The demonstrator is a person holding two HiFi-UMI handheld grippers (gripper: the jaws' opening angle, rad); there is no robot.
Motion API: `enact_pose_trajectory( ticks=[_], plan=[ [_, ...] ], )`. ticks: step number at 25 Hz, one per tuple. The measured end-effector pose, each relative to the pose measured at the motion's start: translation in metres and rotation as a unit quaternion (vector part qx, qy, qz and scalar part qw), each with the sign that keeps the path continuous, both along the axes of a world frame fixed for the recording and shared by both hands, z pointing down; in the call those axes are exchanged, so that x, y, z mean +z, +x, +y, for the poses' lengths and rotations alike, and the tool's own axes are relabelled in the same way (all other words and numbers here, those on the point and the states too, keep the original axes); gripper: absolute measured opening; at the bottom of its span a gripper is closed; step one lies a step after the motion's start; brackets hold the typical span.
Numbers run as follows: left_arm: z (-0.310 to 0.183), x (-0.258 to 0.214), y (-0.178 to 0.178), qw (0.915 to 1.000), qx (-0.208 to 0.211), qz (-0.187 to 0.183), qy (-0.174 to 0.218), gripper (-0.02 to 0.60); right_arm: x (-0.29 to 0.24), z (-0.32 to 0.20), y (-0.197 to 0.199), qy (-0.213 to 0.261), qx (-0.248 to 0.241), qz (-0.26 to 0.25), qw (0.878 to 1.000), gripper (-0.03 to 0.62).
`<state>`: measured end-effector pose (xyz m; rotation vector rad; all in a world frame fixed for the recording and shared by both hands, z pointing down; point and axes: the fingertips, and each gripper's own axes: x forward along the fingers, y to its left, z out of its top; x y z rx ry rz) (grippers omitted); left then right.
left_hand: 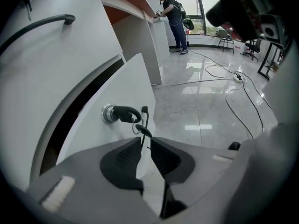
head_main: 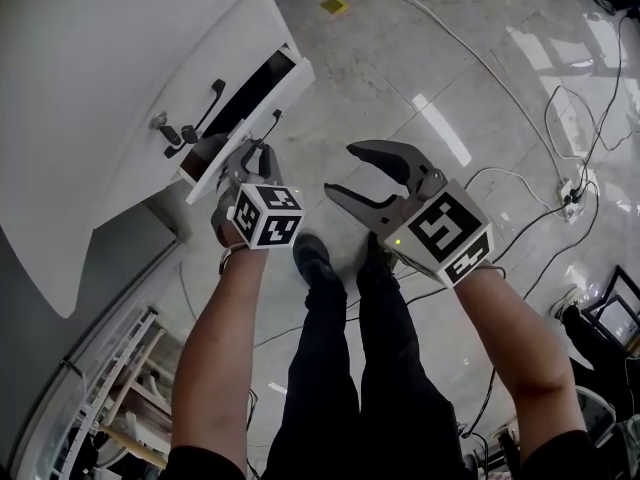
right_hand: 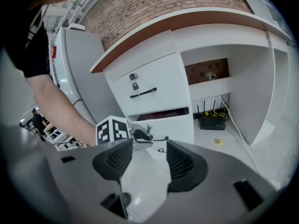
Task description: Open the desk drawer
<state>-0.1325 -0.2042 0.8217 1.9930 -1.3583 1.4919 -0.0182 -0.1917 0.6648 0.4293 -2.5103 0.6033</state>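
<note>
The drawer, partly out of the desk, is being gripped by its thin handle, clamped between the left gripper's nearly closed jaws. The right gripper is being held nearby, jaws wide apart and empty.

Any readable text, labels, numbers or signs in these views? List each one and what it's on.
No readable text in any view.
Left gripper cube: black-and-white square markers only, no letters.
Right gripper cube: the same.
Yellow sticker on the floor: too small to read.
Red mark on the grey cabinet: too small to read.
</note>
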Motion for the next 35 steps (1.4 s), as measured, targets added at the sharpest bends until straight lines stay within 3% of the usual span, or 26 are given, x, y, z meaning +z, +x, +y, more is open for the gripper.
enact_pose_trajectory(
  ticks=[6, 9, 13, 17, 22, 24, 28, 31, 35],
  plan=[
    [0.008, -0.001, 0.011, 0.9998, 0.011, 0.015, 0.003, 0.055, 0.006, -0.009, -0.014, 0.038, -0.054, 0.035, 0.997, 0.232],
    [0.012, -0.005, 0.015, 0.9994, 0.022, 0.027, -0.001, 0.147, 0.005, -0.016, -0.026, 0.064, -0.085, 0.053, 0.993, 0.232],
    [0.029, -0.032, 0.006, 0.9976, -0.021, 0.062, 0.021, 0.19, 0.006, -0.026, -0.045, 0.103, -0.128, 0.073, 0.984, 0.232],
    [0.05, -0.065, -0.02, 0.9955, -0.049, 0.071, 0.04, 0.199, 0.013, -0.033, -0.068, 0.161, -0.197, 0.098, 0.962, 0.232],
    [0.055, -0.089, -0.045, 0.9981, -0.001, 0.029, 0.055, 0.199, 0.022, -0.045, -0.087, 0.195, -0.247, 0.128, 0.94, 0.232],
    [0.054, -0.092, -0.053, 0.9982, -0.005, 0.032, 0.05, 0.199, 0.028, -0.049, -0.095, 0.205, -0.267, 0.146, 0.93, 0.232],
    [0.052, -0.077, -0.068, 0.9994, -0.011, 0.031, -0.005, 0.215, 0.048, -0.049, -0.109, 0.234, -0.32, 0.193, 0.897, 0.232],
    [0.046, -0.068, -0.071, 0.9995, 0.0, 0.019, -0.024, 0.215, 0.066, -0.048, -0.116, 0.276, -0.371, 0.231, 0.856, 0.218],
    [0.04, -0.058, -0.06, 0.9989, 0.024, 0.001, -0.041, 0.185, 0.085, -0.05, -0.114, 0.315, -0.433, 0.267, 0.801, 0.146]
  ],
)
